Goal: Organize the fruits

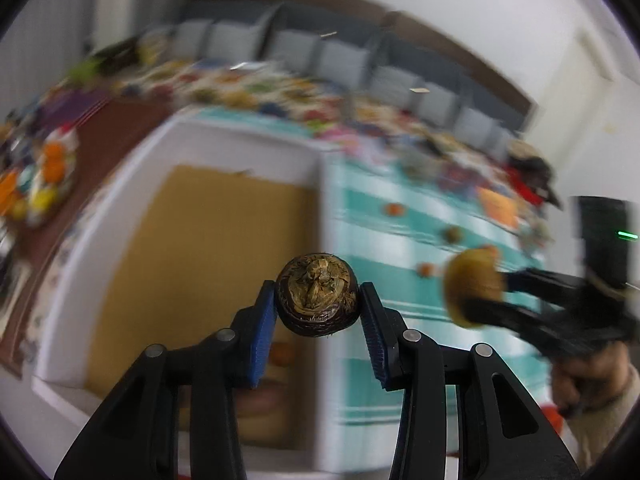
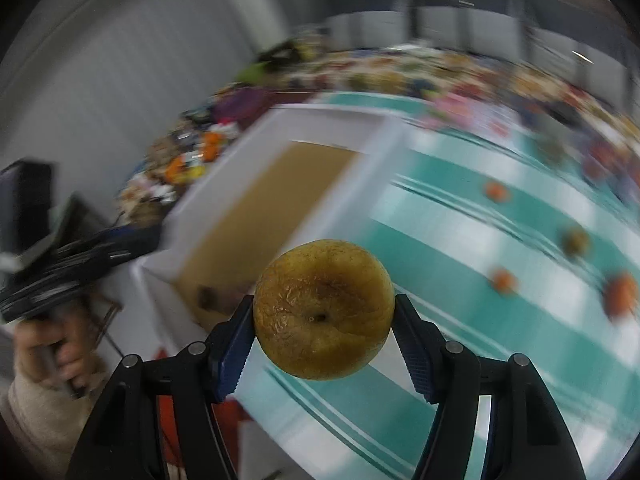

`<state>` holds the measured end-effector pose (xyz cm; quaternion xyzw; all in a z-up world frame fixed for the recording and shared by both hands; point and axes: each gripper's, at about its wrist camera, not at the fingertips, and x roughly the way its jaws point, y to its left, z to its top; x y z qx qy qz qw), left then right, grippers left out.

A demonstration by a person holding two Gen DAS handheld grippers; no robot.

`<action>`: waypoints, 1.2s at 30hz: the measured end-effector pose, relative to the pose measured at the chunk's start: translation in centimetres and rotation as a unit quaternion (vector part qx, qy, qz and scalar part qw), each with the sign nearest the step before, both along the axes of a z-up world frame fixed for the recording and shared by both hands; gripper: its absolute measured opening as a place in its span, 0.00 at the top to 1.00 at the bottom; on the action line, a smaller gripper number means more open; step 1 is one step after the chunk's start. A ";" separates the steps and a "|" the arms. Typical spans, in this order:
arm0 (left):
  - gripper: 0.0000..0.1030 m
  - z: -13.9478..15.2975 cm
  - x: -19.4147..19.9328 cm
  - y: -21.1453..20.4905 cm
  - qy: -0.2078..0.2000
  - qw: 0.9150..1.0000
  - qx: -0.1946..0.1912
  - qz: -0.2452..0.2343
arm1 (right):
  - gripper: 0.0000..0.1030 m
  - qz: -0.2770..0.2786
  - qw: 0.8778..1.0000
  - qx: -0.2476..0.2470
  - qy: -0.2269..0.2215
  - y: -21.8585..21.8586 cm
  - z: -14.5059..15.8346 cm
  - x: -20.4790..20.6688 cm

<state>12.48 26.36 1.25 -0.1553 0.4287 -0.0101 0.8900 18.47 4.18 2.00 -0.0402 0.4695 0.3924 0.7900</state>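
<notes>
While the left gripper (image 1: 318, 312) pinches a dark wrinkled fruit (image 1: 317, 295), the right gripper (image 2: 324, 322) clamps a yellow-brown fruit (image 2: 323, 310) above the striped cloth (image 2: 460, 240).

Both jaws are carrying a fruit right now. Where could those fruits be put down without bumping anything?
The white box has a mostly bare cardboard floor, with only a small orange fruit near its front. The striped teal cloth between the box and the scattered small fruits is also free. The table's far edge is crowded with blurred clutter.
</notes>
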 end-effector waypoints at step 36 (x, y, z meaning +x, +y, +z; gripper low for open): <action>0.16 -3.0 -1.8 -10.0 -0.042 0.999 0.001 -0.021 | 0.07 -0.141 0.976 -0.100 -0.128 -10.3 -9.7 -2.4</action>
